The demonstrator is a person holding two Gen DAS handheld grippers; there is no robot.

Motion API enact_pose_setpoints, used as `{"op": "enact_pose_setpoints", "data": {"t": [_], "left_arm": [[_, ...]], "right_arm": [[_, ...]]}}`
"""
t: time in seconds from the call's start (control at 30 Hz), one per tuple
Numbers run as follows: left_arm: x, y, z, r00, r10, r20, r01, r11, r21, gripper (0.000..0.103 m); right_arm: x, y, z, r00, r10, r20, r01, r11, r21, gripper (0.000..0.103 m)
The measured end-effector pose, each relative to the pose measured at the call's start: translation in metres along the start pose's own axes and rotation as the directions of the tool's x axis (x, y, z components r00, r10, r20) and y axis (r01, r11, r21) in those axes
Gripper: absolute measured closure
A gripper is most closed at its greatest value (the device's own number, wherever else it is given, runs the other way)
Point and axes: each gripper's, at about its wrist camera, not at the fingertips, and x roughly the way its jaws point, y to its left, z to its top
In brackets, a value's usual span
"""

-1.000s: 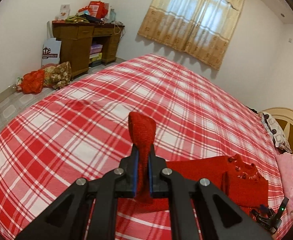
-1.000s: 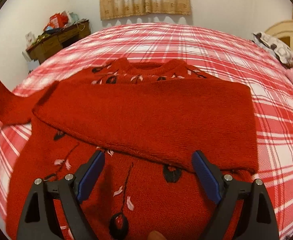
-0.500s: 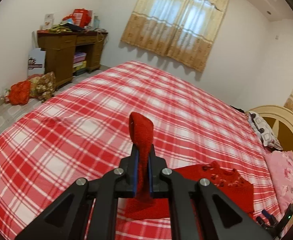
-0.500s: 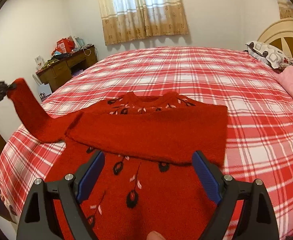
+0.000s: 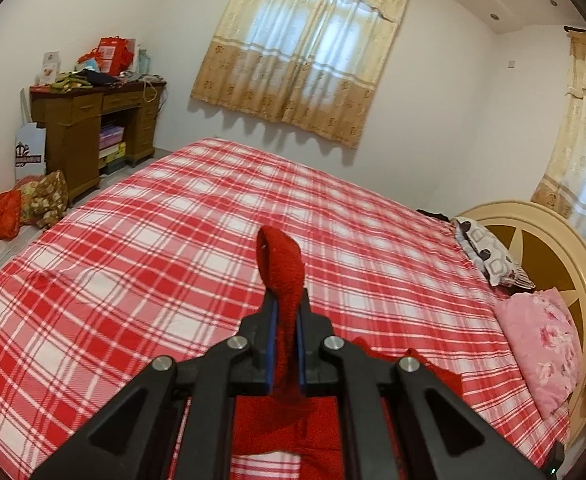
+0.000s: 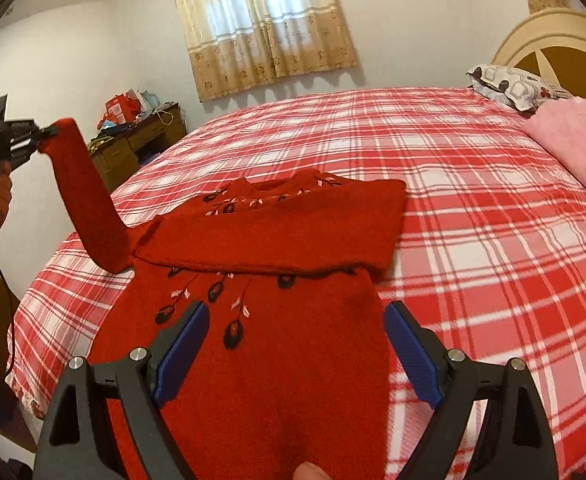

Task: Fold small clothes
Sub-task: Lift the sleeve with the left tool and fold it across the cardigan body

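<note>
On the bed [image 6: 473, 200], a red sweater [image 6: 261, 340] lies flat, front up, neck toward the window. One sleeve [image 6: 277, 236] is already folded across the chest, so that side looks done. Other sleeve [image 6: 89, 200] is lifted clear of the bed, off the sweater's side nearest the desk [image 6: 141, 140]. Left tongs [image 5: 284, 336] are clenched on its cuff [image 5: 279, 264], which pokes out past the blue pads. Sleeve is held high and taut, likely so it can swing over the chest without dragging the body out of shape. From the right wrist view the left tongs [image 6: 43, 132] sit up and well out from the sweater, sleeve slanting down to the shoulder. Right tongs [image 6: 293, 344] are released, jaws wide, hovering over the sweater's lower body, gripping nothing; probably waiting to pin or smooth the fabric once the sleeve lands. Judged stage: second sleeve fold under way, bottom fold not yet done. Risk: knit is soft, so the lift could tug the shoulder and shift the folded sleeve.
</note>
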Motion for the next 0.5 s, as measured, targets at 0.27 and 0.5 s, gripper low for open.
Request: {"op": "enact_pose_setpoints", "data": {"t": [0.27,0.5], "left_arm": [[0.004,-0.056,0.006,0.996,-0.092,0.018,0.091,0.995,0.035,0.095],[0.017,-0.123,-0.003,0.984,-0.178,0.008,0.176,0.980,0.094,0.095]], "right_arm": [[-0.003,-0.012,-0.019,1.000,0.006,-0.009,-0.005,0.999,0.039,0.013],[-0.003,-0.020,-0.030,1.000,-0.001,-0.010,0.002,0.999,0.055,0.013]]}}
